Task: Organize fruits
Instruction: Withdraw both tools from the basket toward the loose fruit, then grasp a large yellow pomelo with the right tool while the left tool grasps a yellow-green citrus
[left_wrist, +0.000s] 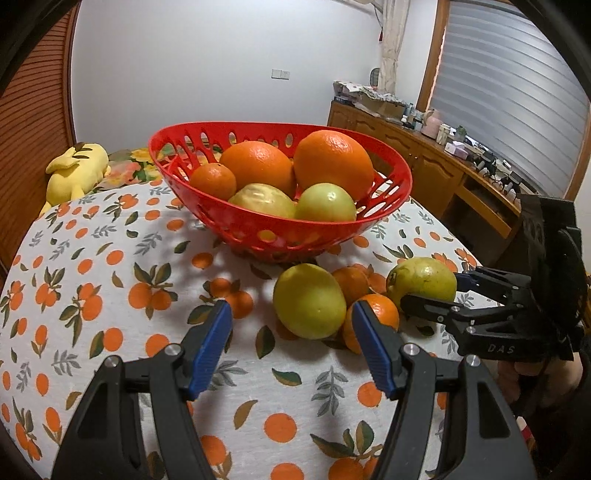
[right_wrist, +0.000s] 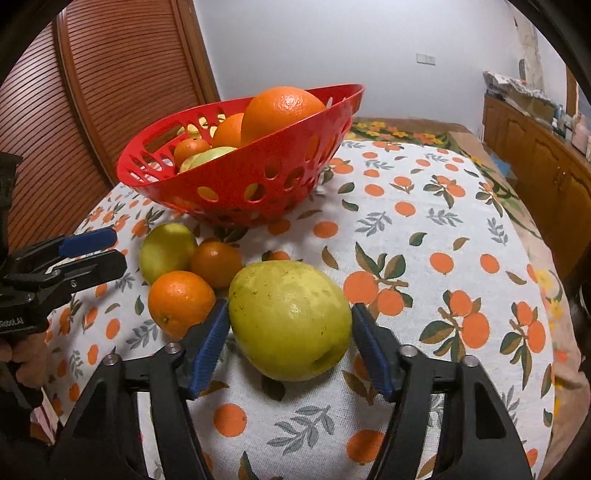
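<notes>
A red perforated basket (left_wrist: 236, 218) (right_wrist: 229, 177) holds two big oranges, a small orange and two green fruits. In front of it on the cloth lie a yellow-green fruit (left_wrist: 308, 301) (right_wrist: 168, 251), two small oranges (left_wrist: 378, 308) (right_wrist: 181, 302) (right_wrist: 216, 264) and a large green fruit (left_wrist: 421, 278) (right_wrist: 290, 325). My left gripper (left_wrist: 291, 321) (right_wrist: 107, 249) is open just short of the yellow-green fruit, with nothing between its pads. My right gripper (right_wrist: 290, 314) (left_wrist: 432, 290) has its blue pads against both sides of the large green fruit, which rests on the table.
An orange-print tablecloth (left_wrist: 92, 258) covers the round table. A yellow plush toy (left_wrist: 74, 173) lies behind it at the left. A wooden cabinet (left_wrist: 424, 162) with clutter runs along the right wall. A hand (left_wrist: 517, 373) holds the right gripper.
</notes>
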